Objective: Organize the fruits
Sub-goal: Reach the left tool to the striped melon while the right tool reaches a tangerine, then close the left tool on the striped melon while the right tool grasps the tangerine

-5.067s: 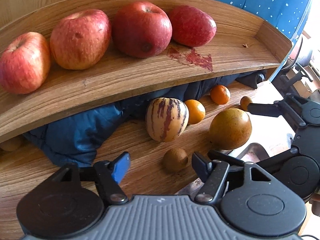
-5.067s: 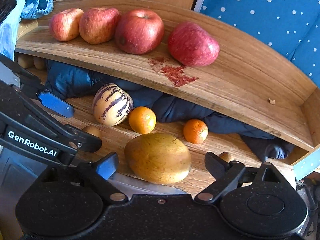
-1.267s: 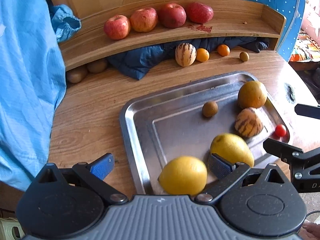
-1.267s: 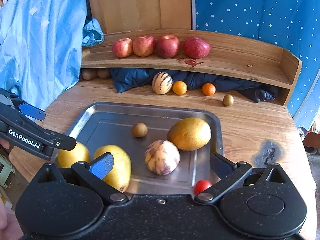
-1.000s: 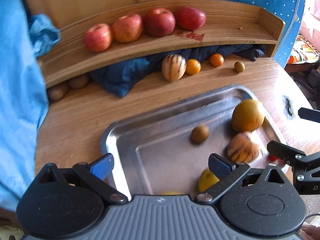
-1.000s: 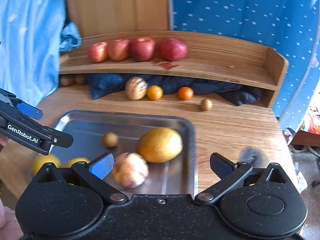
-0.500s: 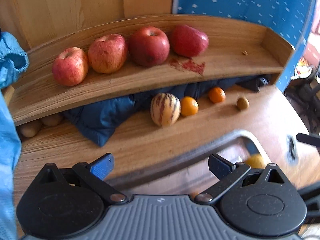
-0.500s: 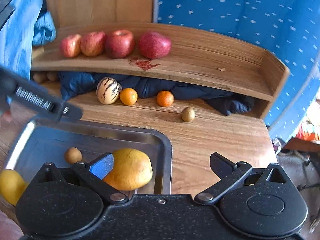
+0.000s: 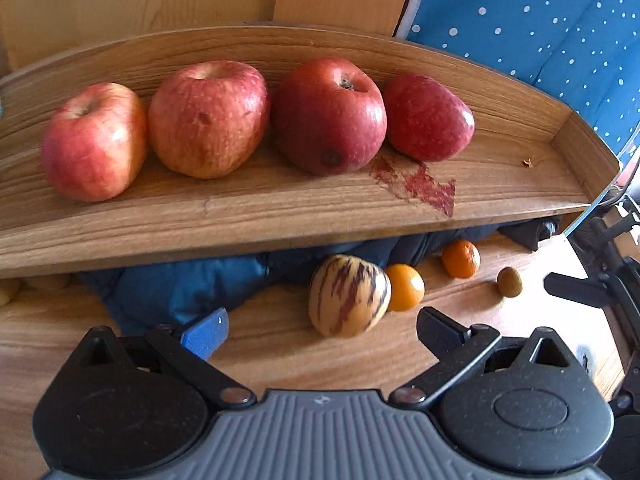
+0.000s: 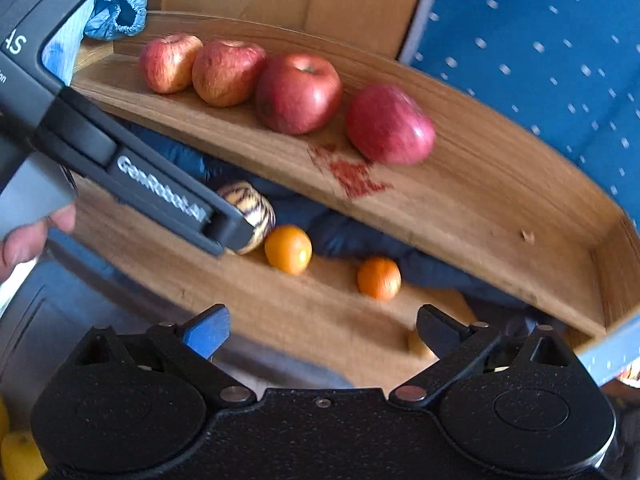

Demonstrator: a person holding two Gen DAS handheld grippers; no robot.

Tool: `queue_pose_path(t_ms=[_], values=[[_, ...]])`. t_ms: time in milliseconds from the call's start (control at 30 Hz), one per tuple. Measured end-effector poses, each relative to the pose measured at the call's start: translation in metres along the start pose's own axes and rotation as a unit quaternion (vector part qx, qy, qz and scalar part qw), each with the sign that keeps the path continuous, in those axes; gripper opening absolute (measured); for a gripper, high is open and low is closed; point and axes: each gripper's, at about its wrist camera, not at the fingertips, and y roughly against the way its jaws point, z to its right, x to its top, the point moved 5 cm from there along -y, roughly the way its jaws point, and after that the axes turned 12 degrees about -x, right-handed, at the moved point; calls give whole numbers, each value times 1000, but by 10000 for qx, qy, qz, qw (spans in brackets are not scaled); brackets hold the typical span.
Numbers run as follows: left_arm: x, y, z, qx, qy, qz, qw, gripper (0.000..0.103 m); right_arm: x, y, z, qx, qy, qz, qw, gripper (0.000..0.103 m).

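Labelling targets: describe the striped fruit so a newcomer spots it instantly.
Find the curved wooden shelf holding four apples. On the table below it, against the blue cloth, sits the striped fruit. It alone is cream with purple streaks; the oranges beside it are plain.

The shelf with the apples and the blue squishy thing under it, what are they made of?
The shelf looks like wood with a smooth finish: brown grain lines run along it. The blue thing looks like soft padded fabric, maybe a jacket: it bulges and creases.
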Motion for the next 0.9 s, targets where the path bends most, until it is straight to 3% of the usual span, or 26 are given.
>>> queue_pose_path(t_ms=[267,500,600,700,900], values=[[10,-8,-4,-466,93,37,9989,87,12,-25,-12,-86,284,1,9996,78],[12,-16,-3,-702,107,-88,9974,64,23,-41,-20,131,377,-62,9992,58],[13,-18,-4,-745,163,-101,9970,58,29,-46,-22,179,453,-13,9988,55],[13,-17,-6,-752,223,-103,9969,55,34,-51,-24,256,517,6,9983,54],[12,-16,-4,-688,233,-117,9973,54,31,-52,-26,402,514,8,9979,35]])
